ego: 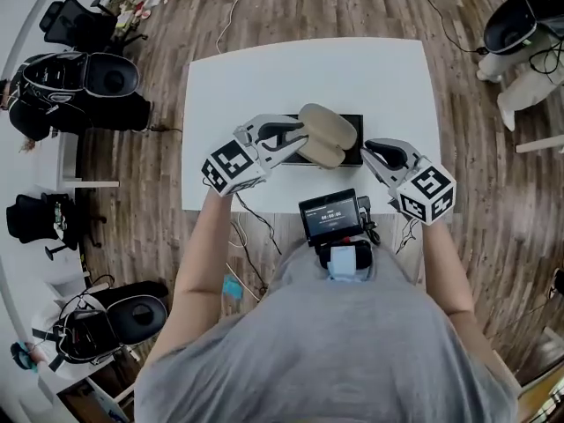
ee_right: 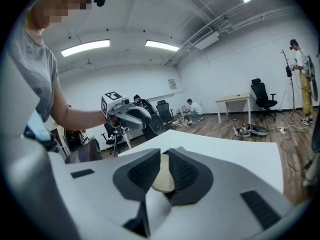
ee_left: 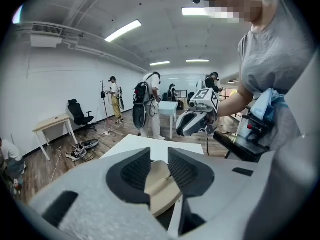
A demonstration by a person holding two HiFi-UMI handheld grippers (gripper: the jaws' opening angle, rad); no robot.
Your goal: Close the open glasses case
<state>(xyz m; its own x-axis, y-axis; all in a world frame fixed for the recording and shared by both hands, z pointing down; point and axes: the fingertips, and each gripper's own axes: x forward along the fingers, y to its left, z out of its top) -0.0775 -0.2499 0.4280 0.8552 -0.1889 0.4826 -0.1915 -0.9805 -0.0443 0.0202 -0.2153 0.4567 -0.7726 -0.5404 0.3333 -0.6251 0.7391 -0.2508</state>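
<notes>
Nearest the head camera: a grey T-shirt [ego: 326, 351] across the bottom of the view, with a small screen unit [ego: 330, 214] strapped at the chest. Beyond it, two bare forearms reaching out over the near edge of a white table [ego: 308, 73].

Glasses case [ego: 328, 132]: beige and oval, lies on a black mat [ego: 355, 122] near the front middle of the table, between the two tools. Not yet closed, with the lid shell raised and tilted above the lower shell.

Left gripper [ego: 295, 139]: points in at the case's left end, tips touching or just short of it, marker cube toward the person. In the left gripper view, shows ribbed dark pads a little apart, with the beige edge of the case filling the lower part of the gap. No pad plainly pressing on it, so parted rather than clamped.

Right gripper [ego: 372, 151]: points in from the right side of the mat, tips just beside the case's right end. In the right gripper view, keeps only a narrow slit between its pads, the beige shell showing through. Hard to tell whether the shell sits inside the slit or just beyond it. No clamp visible.

Around the table: a wooden floor [ego: 264, 7] and black office chairs [ego: 75, 20] at the left.
</notes>
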